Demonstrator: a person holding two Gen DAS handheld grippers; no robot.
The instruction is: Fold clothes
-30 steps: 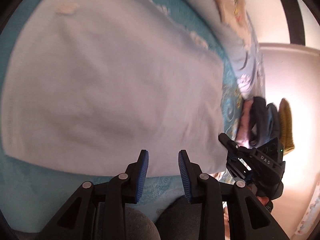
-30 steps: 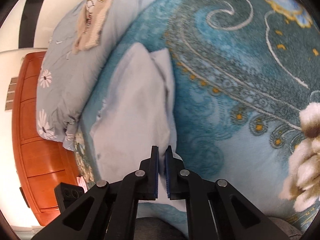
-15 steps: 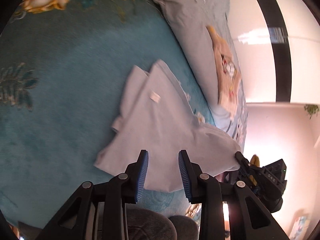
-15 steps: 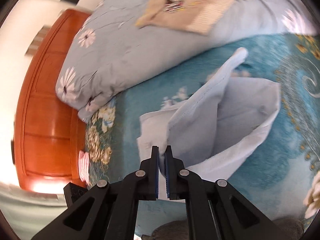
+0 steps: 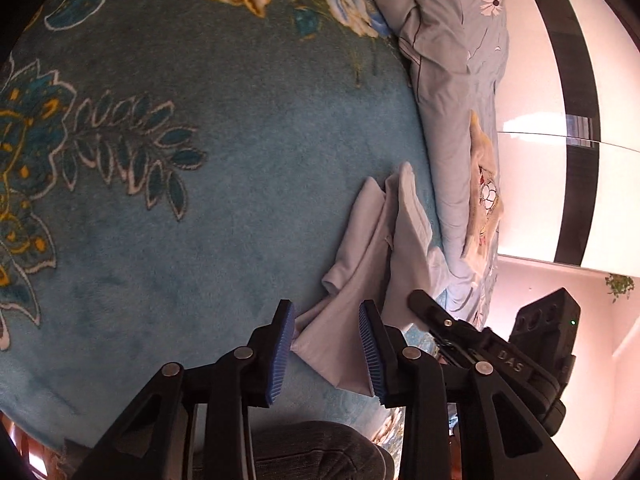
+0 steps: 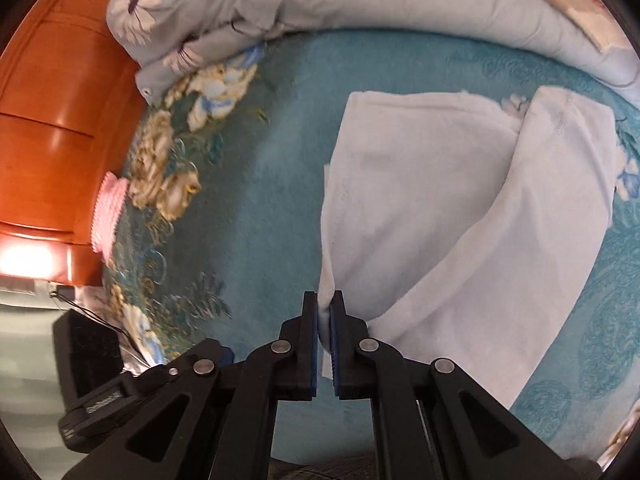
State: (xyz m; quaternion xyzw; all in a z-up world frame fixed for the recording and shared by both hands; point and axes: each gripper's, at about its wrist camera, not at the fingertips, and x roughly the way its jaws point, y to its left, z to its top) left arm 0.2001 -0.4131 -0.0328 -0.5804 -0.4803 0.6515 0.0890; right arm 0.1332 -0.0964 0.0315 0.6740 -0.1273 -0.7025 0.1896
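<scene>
A teal bedspread [image 5: 224, 208] with gold and blue flower patterns is covering the bed and filling most of both views. A pale grey-blue quilt [image 6: 360, 0] printed with daisies is lying bunched along the bed's far edge, at the top of the right wrist view and running down the upper right of the left wrist view. An orange wooden headboard [image 6: 48, 100] is standing at the left edge of the right wrist view. White wall with a black stripe is showing at the right of the left wrist view.

A pale blue garment [image 6: 440, 208] is lying partly folded on the bedspread, right of centre in the right wrist view, one layer draping across another. The right tool [image 6: 324, 320] is sitting at lower centre with its blue pads pressed together on the garment's near edge. In the left wrist view the garment [image 5: 372, 264] is lying at lower right; the left tool [image 5: 327, 346] is standing wide apart over its near corner, gripping nothing.
</scene>
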